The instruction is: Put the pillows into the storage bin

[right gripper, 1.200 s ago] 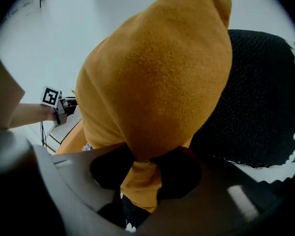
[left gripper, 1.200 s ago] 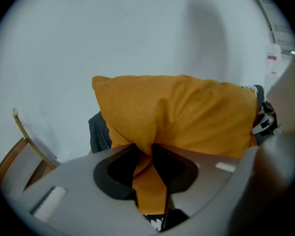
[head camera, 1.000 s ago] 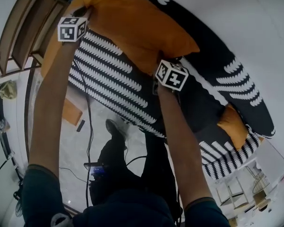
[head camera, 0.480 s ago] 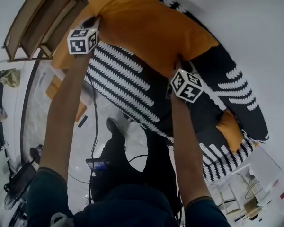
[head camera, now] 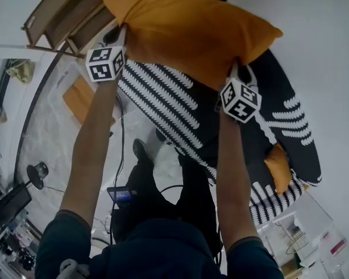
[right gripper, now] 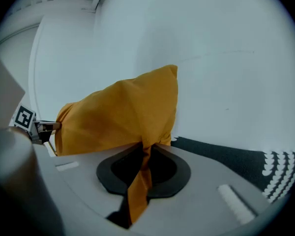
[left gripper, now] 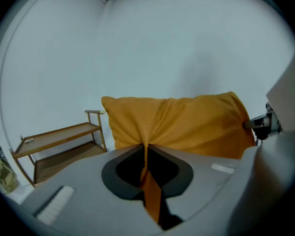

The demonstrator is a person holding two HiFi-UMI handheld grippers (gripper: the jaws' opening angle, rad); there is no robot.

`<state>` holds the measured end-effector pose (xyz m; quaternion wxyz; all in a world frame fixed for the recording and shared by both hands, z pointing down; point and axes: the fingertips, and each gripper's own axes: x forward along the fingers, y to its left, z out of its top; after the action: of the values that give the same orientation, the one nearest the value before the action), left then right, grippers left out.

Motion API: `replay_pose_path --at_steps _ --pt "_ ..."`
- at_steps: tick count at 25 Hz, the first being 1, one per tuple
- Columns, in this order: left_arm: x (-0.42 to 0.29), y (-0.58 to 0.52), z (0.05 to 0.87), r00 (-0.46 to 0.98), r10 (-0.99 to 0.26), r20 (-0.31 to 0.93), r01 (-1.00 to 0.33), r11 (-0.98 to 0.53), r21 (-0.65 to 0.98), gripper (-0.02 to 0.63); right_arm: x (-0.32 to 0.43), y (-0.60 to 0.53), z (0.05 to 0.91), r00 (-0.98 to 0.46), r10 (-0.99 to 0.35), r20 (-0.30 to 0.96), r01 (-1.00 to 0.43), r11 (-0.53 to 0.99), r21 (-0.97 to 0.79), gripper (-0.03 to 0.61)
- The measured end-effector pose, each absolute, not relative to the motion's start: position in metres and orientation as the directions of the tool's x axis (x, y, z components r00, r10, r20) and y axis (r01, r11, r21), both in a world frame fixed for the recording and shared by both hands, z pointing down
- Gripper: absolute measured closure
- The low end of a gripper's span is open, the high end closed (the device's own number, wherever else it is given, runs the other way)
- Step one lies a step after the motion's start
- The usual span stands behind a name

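**Orange pillow held up by both grippers; no storage bin in sight**

The orange pillow [head camera: 186, 31] is pinched at two points along its lower edge. In the left gripper view, the left gripper [left gripper: 146, 151] has its jaws pressed together on a fold of orange fabric, which bunches upward from the pinch. In the right gripper view, the right gripper [right gripper: 145, 151] has just been closing its jaws, with a strip of the same fabric caught between them and now clamped.

Beyond the jaws, the pillow fills the middle of both gripper views against a plain white wall [right gripper: 226, 58]. In the head view it stretches across the upper centre of the frame, between the two outstretched arms. It appears to hang clear of the black-and-white striped sofa [head camera: 163, 103] below it.

A smaller orange pillow [head camera: 277, 166] lies on the sofa at the right of the frame. A wooden shelf rack [head camera: 64, 10] stands in the upper left.

The task looks to be at an early stage. One pillow is gripped and off the sofa, but it has yet to be carried to the storage bin, which no view shows. The smaller pillow is untouched.
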<state>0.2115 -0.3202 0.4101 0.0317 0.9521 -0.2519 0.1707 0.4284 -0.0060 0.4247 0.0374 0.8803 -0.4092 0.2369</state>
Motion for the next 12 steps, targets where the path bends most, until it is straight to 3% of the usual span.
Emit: replay_pose_path --at_steps 12 --pt "0.058 -0.357 0.376 0.702 -0.651 0.289 -0.689 -0.724 0.044 0.604 0.357 -0.116 0.365 0.477 -0.786 0.394 -0.836 -0.544 -0.073 0.545"
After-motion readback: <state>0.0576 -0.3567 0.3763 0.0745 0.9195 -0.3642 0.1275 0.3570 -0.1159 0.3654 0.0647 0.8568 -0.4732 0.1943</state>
